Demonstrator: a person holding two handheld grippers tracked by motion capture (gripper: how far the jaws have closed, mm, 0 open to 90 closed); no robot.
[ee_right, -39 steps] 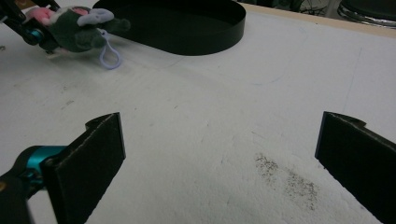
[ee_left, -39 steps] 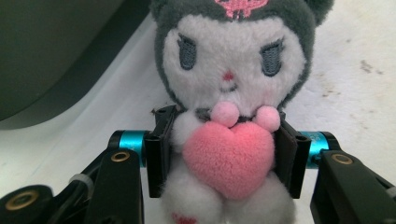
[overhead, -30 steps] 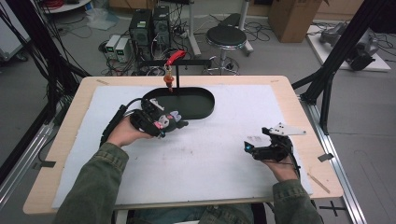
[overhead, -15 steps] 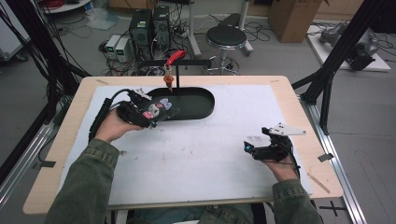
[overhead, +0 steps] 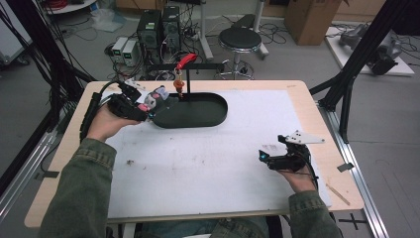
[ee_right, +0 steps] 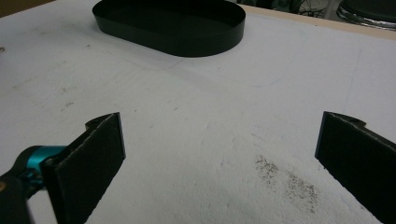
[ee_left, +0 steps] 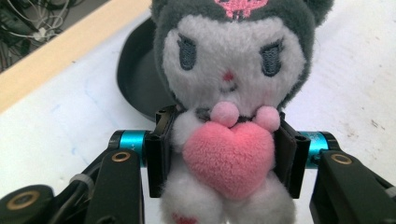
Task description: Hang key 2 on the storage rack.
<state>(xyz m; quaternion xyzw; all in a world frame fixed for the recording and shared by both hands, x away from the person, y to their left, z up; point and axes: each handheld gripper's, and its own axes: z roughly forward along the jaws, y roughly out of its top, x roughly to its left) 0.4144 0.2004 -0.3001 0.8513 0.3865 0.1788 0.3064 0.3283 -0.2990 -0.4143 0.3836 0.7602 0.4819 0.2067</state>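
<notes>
At the left of the bench (overhead: 64,163), the left gripper (overhead: 143,105) holds a small plush toy (overhead: 157,95) just at the left end of the black oval tray (overhead: 198,113). In the left gripper view its jaws are clenched on the plush toy's (ee_left: 229,107) flanks, one pad on each side of the body behind the pink heart (ee_left: 228,156), so the head stands free above and the soft body cannot slip down. The grip sits low on the torso, probably so the toy can be let go upright. The toy hangs above the white mat (overhead: 208,168) beside the tray's rim, not yet over its floor; by the look of it the tray is where it is meant to go, and it lies bare inside. Behind the tray a red-handled clamp (overhead: 184,63) stands at the far edge. At the right, the right gripper (overhead: 278,158) rests low on the mat, well apart from the tray (ee_right: 173,28), its jaws released and spread wide with nothing between them, likely kept out of the way.
</notes>
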